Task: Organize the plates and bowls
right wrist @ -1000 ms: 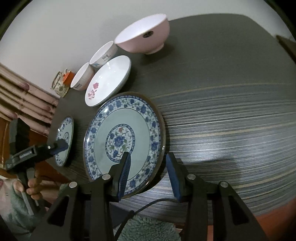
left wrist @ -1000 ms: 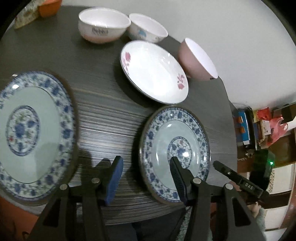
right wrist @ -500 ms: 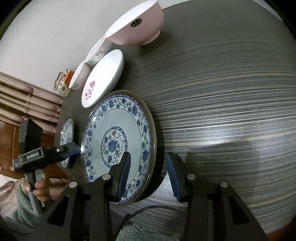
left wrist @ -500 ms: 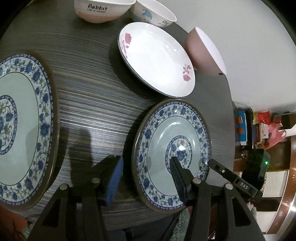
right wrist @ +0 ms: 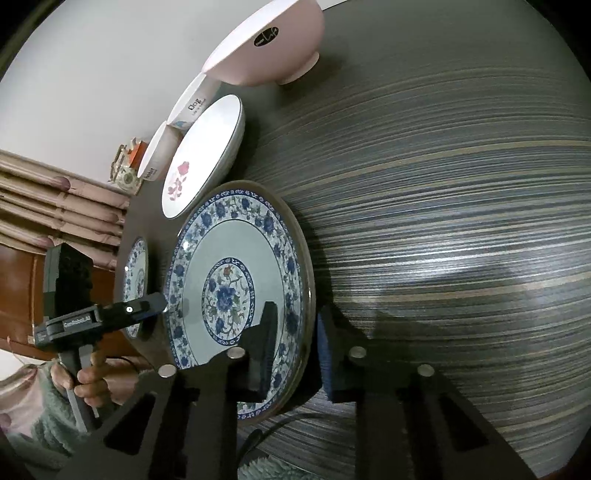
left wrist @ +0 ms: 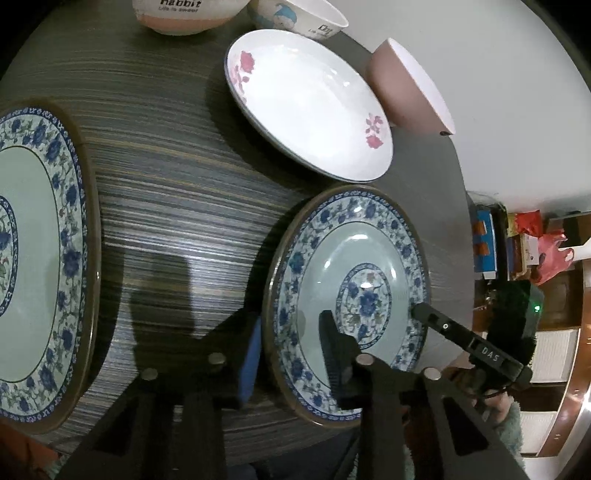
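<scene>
A blue-patterned plate (left wrist: 369, 258) (right wrist: 229, 258) lies flat near the front edge of the dark striped table (right wrist: 443, 184). My left gripper (left wrist: 291, 332) straddles its left rim, blue pad outside and black finger over the inside. Its jaws are closing and a slight gap still shows. My right gripper (right wrist: 295, 328) is shut on the opposite rim. Each gripper shows in the other's view, the left gripper (right wrist: 147, 308) and the right gripper (left wrist: 421, 312). A second blue-patterned plate (left wrist: 37, 258) (right wrist: 135, 273) lies to the left.
Behind the held plate sit a white plate with pink flowers (left wrist: 306, 99), a pink bowl (left wrist: 402, 92), a "Dog" bowl (left wrist: 299, 18) and a "Rabbit" bowl (left wrist: 184, 18). Bare tabletop stretches to the right (right wrist: 461, 258). A person's hand and green sleeve (right wrist: 85, 384) hold the left gripper.
Both grippers came down closer to the plate. The right jaws closed onto its right rim, and the left jaws narrowed around its left rim.
</scene>
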{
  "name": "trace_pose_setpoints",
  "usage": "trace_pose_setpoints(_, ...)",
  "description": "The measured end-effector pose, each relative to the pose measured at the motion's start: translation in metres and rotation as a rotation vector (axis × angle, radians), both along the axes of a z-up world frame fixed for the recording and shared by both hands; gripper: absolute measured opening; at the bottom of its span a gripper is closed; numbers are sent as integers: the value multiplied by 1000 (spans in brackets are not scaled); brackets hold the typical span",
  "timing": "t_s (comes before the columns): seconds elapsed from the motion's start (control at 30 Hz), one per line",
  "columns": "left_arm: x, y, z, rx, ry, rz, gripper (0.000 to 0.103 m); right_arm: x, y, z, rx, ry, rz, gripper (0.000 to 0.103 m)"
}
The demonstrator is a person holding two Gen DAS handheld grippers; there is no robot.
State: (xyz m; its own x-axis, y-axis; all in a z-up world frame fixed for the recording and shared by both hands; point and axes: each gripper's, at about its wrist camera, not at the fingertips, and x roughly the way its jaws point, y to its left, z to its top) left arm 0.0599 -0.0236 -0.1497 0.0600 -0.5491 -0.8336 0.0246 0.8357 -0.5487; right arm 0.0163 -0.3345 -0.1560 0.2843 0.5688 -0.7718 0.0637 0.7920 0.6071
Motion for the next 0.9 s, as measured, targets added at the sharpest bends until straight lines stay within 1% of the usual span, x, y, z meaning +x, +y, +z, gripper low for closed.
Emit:
trace_pose_setpoints(0.07,-1,0,-1,9,-2,-2,22,-1,-1,0,-7,0,-2,14)
trace_pose_setpoints(0.17,-2,-2,0,31,-21,-14,19,-1,1,0,-21,-4,-1,13)
trace_pose_setpoints(0.5,-8,9,9,29,-60,-14,19,-9,10,16,-55,-44,-3,13)
trace_pose_setpoints(0.67,-13,12,13,24,-64,-15,19,-14,15,24,-64,-52,-1,13)
trace_pose_setpoints(0.9,-15,28,27,25,-100,18,19,-16,29,34,-59,-68,8,13)
